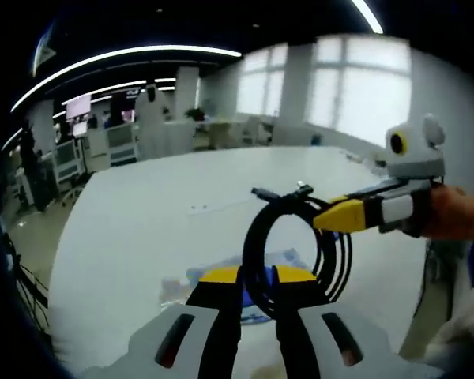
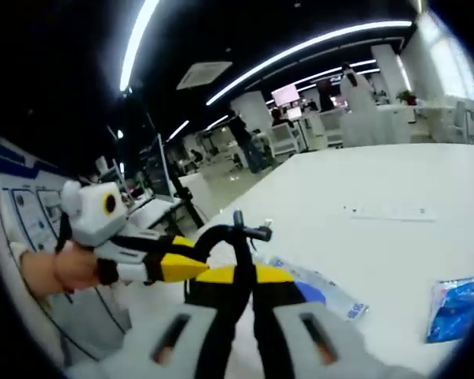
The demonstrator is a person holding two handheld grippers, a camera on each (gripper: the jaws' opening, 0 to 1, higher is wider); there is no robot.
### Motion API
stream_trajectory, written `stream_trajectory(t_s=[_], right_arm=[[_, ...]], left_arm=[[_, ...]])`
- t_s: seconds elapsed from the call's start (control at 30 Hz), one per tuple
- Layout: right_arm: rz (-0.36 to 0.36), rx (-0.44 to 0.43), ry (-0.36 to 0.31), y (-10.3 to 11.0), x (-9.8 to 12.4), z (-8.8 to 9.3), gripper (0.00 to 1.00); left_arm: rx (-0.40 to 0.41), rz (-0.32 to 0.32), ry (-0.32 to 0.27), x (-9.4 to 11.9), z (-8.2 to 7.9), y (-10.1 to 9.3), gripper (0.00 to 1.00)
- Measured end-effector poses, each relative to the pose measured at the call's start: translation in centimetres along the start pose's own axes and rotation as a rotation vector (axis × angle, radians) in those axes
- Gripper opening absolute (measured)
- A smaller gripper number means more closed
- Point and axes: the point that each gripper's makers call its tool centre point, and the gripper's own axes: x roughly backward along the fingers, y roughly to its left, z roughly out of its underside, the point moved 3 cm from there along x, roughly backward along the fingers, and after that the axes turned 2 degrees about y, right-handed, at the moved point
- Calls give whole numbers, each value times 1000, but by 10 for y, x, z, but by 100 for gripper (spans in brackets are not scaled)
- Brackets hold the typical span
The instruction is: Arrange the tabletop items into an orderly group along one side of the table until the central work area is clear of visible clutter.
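Left gripper view: my left gripper (image 1: 258,278) is clamped on the coiled black cable (image 1: 296,241), held above the white table (image 1: 142,221) at frame centre. The right gripper (image 1: 325,219) comes in from the right, pinching the same coil. I'd keep both grips level so the loops don't spill.

Right gripper view: right gripper (image 2: 235,276) closed on the cable (image 2: 235,229), left gripper (image 2: 191,267) entering from lower left. Blue-white packet (image 2: 320,288) lies just beyond the jaws; blue pouch (image 2: 454,308) at lower right needs tidying too.
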Motion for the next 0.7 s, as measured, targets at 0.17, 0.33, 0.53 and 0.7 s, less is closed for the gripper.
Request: stream_trajectory(t_s=[0.17, 0.33, 0.53, 0.7], right_arm=[[26, -4, -5, -6, 19, 6, 3], [59, -13, -17, -15, 46, 10, 3], [106, -21, -35, -25, 82, 14, 3], [144, -25, -47, -39, 111, 19, 3]], left_arm=[[-18, 14, 18, -4, 0, -20, 8], [-22, 43, 17, -11, -4, -45, 7], [-37, 93, 14, -22, -10, -80, 6], [-39, 136, 13, -32, -13, -105, 6]])
